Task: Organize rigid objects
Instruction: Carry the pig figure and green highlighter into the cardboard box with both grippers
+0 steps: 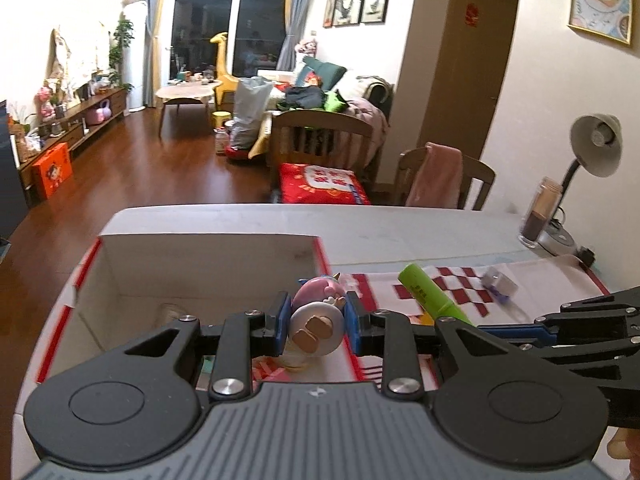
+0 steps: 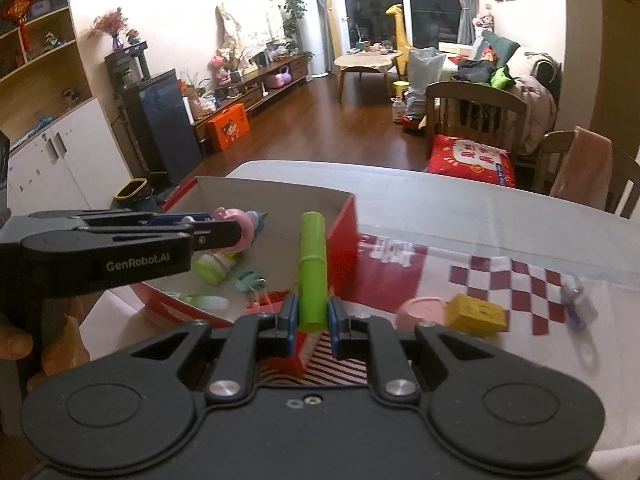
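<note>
**Midway: two items held over the box, several left on the cloth**

Already the box (image 2: 340,216) holds a small green-capped bottle (image 2: 214,267), a teal clip (image 2: 249,279) and a pale tube (image 2: 208,302), so part of the sorting looks done. From the left, the left gripper (image 1: 316,320) has its jaws clamped on a pink figurine (image 1: 316,312), hanging above the box's open interior. Next, the right gripper (image 2: 313,316) has its jaws closed tight on a green cylinder (image 2: 312,272), which points over the red wall of the box.

Further right, on the checked cloth (image 2: 500,280), a pink bowl (image 2: 422,312), a yellow block (image 2: 476,314) and a small clear bottle (image 2: 576,300) lie apart, apparently awaiting their turn.

Both grippers sit close together over one box, so they may crowd each other on release; the box's wall stands just under the cylinder.
</note>
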The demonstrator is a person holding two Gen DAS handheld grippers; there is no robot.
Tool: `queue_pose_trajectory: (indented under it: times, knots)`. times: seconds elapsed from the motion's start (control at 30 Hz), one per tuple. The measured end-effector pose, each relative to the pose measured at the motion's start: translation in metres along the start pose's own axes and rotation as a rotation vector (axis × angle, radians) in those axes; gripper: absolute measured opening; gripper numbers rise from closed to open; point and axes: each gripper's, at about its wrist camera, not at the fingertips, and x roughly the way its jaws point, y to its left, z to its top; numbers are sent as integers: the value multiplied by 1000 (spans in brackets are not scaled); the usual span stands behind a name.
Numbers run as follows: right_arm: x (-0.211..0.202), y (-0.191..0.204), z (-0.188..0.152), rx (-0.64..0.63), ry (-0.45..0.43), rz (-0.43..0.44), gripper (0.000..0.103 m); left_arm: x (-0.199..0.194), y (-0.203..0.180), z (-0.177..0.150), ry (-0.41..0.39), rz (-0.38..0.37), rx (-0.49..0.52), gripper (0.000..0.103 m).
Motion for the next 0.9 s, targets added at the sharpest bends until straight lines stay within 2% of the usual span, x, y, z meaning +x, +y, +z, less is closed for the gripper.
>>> queue_pose_trajectory:
  times: [0.43,0.6,0.9]
  knots:
    - [44,36,19,-47,41,2,14,16,81,-1,41,100,-48,28]
    - [63,41,25,-62,67,-7,14,32,106,2,56,147,-29,28]
    - [115,54,35,-94,132,-39,14,76,133,0,120,183,30,28]
